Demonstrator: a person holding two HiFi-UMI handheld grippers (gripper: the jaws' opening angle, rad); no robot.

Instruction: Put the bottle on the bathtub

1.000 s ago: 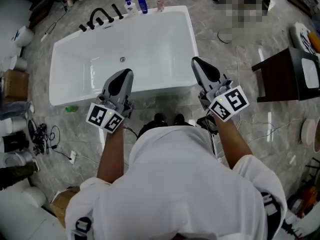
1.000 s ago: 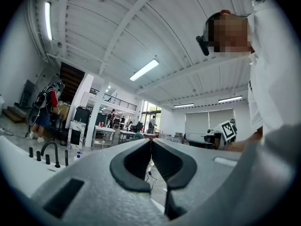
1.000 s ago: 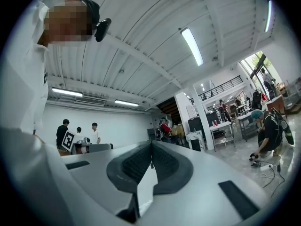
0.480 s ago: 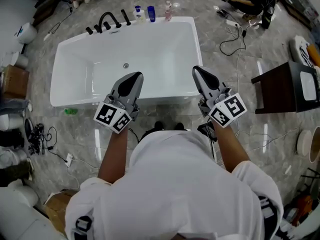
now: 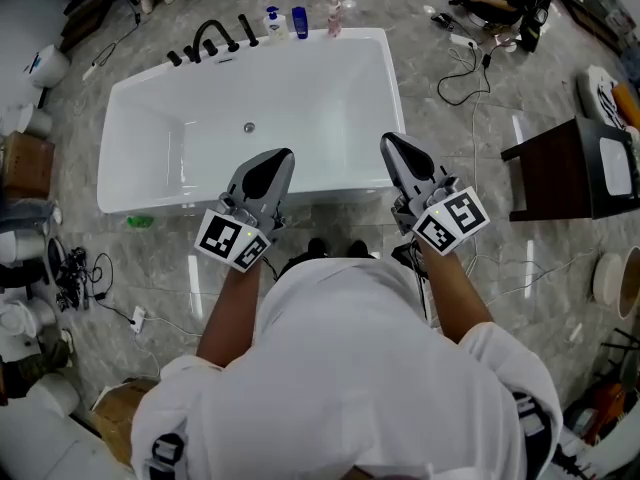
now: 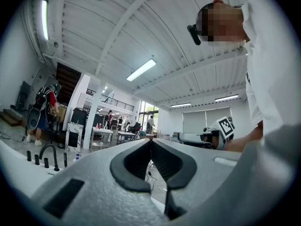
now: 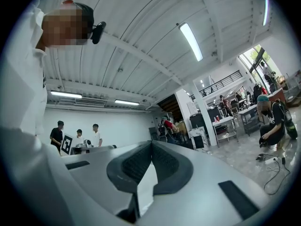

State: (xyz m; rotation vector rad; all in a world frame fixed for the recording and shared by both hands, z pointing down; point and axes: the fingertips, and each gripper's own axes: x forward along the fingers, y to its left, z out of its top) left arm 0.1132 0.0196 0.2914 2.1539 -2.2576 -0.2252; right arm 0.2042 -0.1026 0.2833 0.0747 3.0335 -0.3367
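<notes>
Grey marble floor, white bathtub (image 5: pixel 300 98) in the middle, long axis running left-right across the head view. Black faucet (image 5: pixel 208 38) and its knobs sat on the far rim, left of centre.

Three bottles stood in a row on that same far rim, just right of the faucet: white-and-blue bottle (image 5: pixel 271 21), blue bottle (image 5: pixel 300 21), pink bottle (image 5: pixel 334 15). All were upright, long axis vertical, caps up, close together but apart.

Clutter around:
- small green item (image 5: pixel 140 222) on the floor by the tub's near-left corner, too small to identify
- cardboard box (image 5: pixel 28 168) and gear along the left side
- cables (image 5: pixel 465 78) on the floor off the tub's right end
- dark side table (image 5: pixel 565 163) further right

Left gripper (image 5: pixel 283 153) and right gripper (image 5: pixel 388 138) were both held level over the tub's near rim, pointing across it. The open basin lay between them and the bottles. Both gripper views showed the jaws together at the tips, nothing between them.
</notes>
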